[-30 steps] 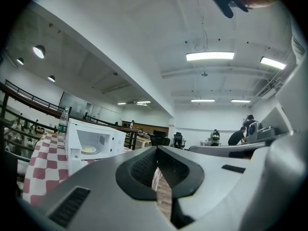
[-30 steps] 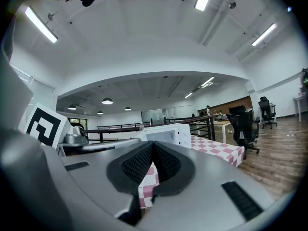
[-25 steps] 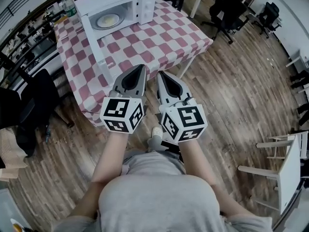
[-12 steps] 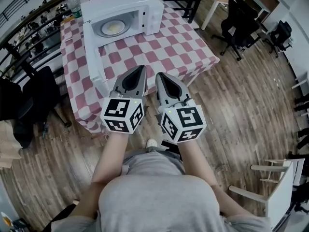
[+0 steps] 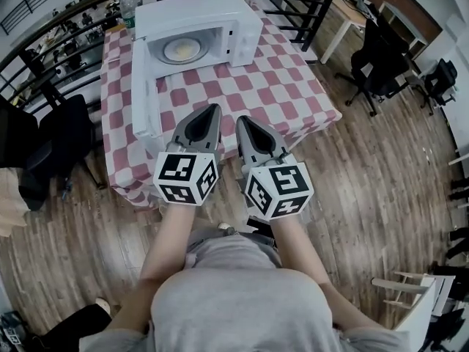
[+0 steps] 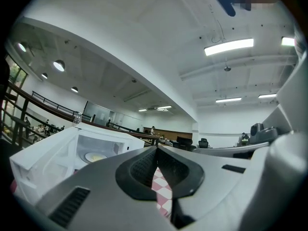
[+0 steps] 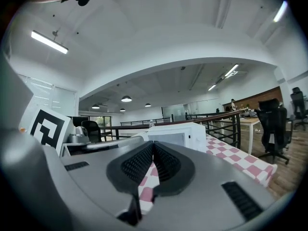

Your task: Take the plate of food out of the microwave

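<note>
Nearest the body, both tools are carried side by side and level, neither holding anything. The left hand-held gripper (image 5: 213, 108) has its jaws pressed together, with only checked cloth showing beneath the tips, and the right hand-held gripper (image 5: 240, 119) is closed and empty in the same way.

Over the last second the person has stepped up and swung round toward the worktop (image 5: 293, 101). It now sits squarer and larger ahead, and the tips of both tools reach over its near edge. The pose of the tools has not altered (they simply ride along with the body). I take this as the approach stage: nothing has been touched, and the jaws will have to part before any grasp is made.

Further back, by the far edge and toward the far left corner, stands the white microwave (image 5: 198, 20). Its door (image 5: 143, 86) is already swung wide along the left edge, so the way in looks clear.

Inside the cavity lies the plate of food (image 5: 182, 49), a pale round dish lying flat with a yellowish patch at its centre. What the food is I cannot tell.
</note>
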`<state>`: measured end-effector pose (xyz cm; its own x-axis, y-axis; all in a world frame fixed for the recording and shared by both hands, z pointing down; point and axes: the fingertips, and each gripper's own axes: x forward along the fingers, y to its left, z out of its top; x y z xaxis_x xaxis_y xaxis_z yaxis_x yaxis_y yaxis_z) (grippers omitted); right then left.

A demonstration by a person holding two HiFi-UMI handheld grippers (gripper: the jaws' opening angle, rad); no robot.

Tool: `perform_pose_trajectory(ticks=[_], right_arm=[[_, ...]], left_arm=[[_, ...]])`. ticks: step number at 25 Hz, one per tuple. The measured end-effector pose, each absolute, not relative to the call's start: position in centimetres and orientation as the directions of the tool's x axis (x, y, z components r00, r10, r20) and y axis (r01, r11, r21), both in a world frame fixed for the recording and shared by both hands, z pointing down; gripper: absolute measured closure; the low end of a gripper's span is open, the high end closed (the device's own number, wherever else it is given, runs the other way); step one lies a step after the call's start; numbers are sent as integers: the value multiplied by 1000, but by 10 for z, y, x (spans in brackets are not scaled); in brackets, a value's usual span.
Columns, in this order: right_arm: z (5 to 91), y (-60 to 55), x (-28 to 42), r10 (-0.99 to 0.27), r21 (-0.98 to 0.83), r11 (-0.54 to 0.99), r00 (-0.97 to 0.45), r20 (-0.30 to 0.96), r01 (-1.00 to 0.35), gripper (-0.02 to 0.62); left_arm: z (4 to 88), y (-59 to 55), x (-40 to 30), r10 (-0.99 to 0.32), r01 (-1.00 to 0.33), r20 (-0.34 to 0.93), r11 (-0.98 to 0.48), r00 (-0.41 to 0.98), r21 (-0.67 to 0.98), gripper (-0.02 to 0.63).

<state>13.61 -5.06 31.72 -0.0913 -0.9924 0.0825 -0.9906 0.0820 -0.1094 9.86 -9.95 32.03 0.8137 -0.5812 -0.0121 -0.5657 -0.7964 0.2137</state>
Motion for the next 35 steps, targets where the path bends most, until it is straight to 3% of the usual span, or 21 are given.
perform_pose_trajectory(ticks=[10,16,23,35], right_arm=[[320,-74,141,-977,-214,199,-211,37,-956,569],[323,-98,127,-953,-130,292,-300,48,-947,569],[330,-139,148,-962,-87,255,-261,76,-963,569],[354,-217,185,-960,-157,202,-227,162,-967,568]], left_arm=[[336,-127,98,-639,-628,23,-748,769,215,603],[344,-148,96,-677,-665,15,-717,736,209,603],[340,-186,107,-716,-706,5,-688,698,168,603],[357,-260,125,-729,-718,73,-642,680,270,602]])
